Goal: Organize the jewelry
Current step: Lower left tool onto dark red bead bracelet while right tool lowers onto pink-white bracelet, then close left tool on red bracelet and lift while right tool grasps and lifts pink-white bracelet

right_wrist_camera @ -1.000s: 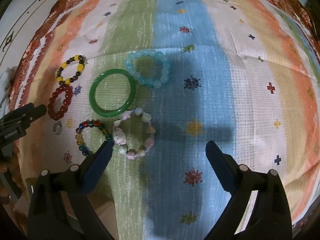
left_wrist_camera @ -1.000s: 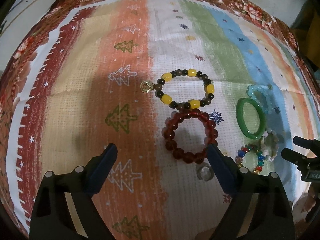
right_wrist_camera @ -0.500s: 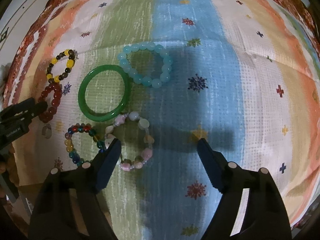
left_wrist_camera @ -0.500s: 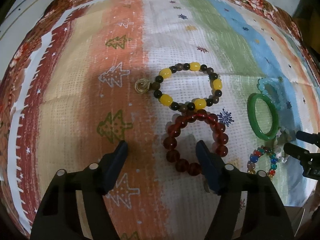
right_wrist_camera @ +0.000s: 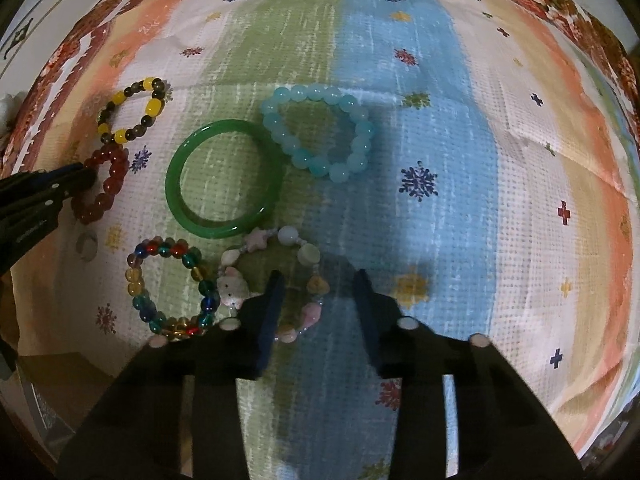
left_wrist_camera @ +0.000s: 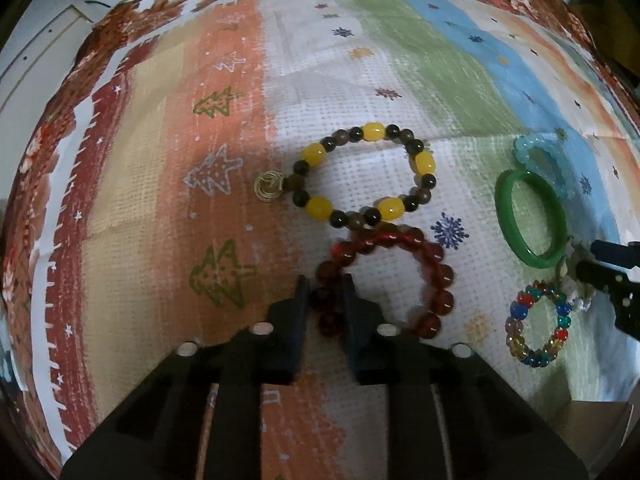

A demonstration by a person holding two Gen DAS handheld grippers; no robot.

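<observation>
Several bracelets lie on a striped cloth. My left gripper (left_wrist_camera: 325, 292) is shut on the left side of the dark red bead bracelet (left_wrist_camera: 436, 276), which rests on the cloth; it also shows in the right wrist view (right_wrist_camera: 108, 184). My right gripper (right_wrist_camera: 320, 280) is partly closed around the right side of the pastel charm bracelet (right_wrist_camera: 280, 276) with a white cat charm, and its jaws have a gap. A yellow-and-brown bead bracelet (left_wrist_camera: 360, 176), a green bangle (right_wrist_camera: 224, 176), a light blue bead bracelet (right_wrist_camera: 320, 132) and a multicolour bead bracelet (right_wrist_camera: 168, 288) lie nearby.
A small clear ring (right_wrist_camera: 86, 242) lies by the red bracelet. The striped cloth (right_wrist_camera: 460, 160) stretches far to the right. Its floral border (left_wrist_camera: 132, 20) runs along the far edge. The cloth's near edge drops off at the lower left of the right wrist view.
My left gripper moved forward and closed on the red bracelet's left side. My right gripper moved forward and narrowed around the pastel charm bracelet's right side.
</observation>
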